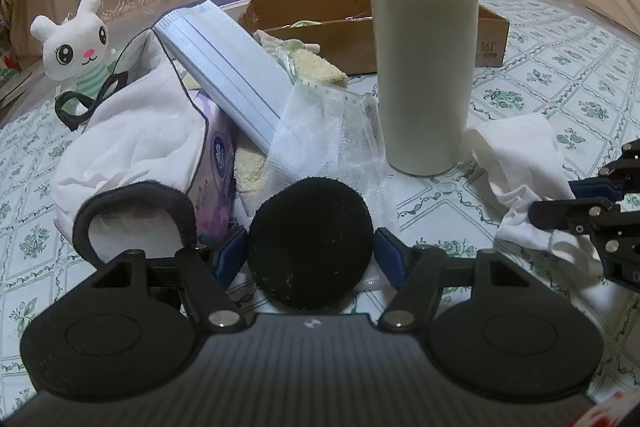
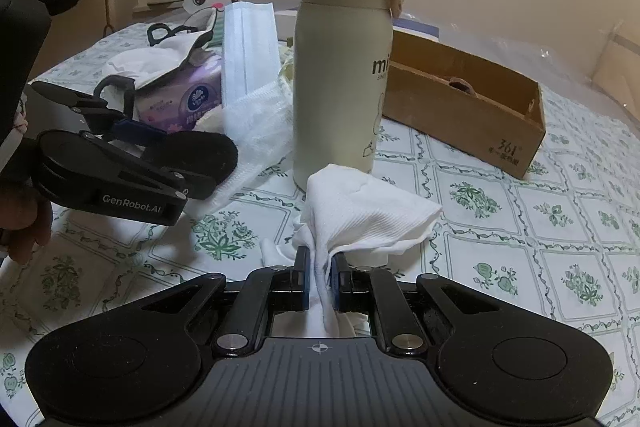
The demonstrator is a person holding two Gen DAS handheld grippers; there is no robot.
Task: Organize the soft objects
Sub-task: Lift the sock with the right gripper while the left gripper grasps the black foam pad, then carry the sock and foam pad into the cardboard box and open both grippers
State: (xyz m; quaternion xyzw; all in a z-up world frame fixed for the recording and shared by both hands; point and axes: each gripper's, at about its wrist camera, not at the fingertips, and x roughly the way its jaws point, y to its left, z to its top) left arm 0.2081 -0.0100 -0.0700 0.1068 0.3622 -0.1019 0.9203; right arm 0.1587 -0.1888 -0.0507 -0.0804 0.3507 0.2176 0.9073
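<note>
My left gripper (image 1: pixel 310 251) is shut on a round black fuzzy pad (image 1: pixel 310 237), held just above the tablecloth; it shows from the side in the right wrist view (image 2: pixel 200 155). My right gripper (image 2: pixel 319 277) is shut on a crumpled white cloth (image 2: pixel 360 215), which bunches up in front of it; the cloth also shows at the right of the left wrist view (image 1: pixel 520 163). Behind lie a white garment with black trim (image 1: pixel 128 143), a stack of blue face masks (image 1: pixel 224 67), white gauze (image 1: pixel 332 131), a yellow towel (image 1: pixel 320 67) and a white bunny plush (image 1: pixel 76 43).
A tall cream flask (image 1: pixel 424 39) stands upright mid-table, close behind the white cloth (image 2: pixel 340 67). An open brown cardboard box (image 2: pixel 472 95) sits at the back right. A purple tissue pack (image 2: pixel 188 103) lies under the garment. The floral tablecloth (image 2: pixel 540 247) covers the table.
</note>
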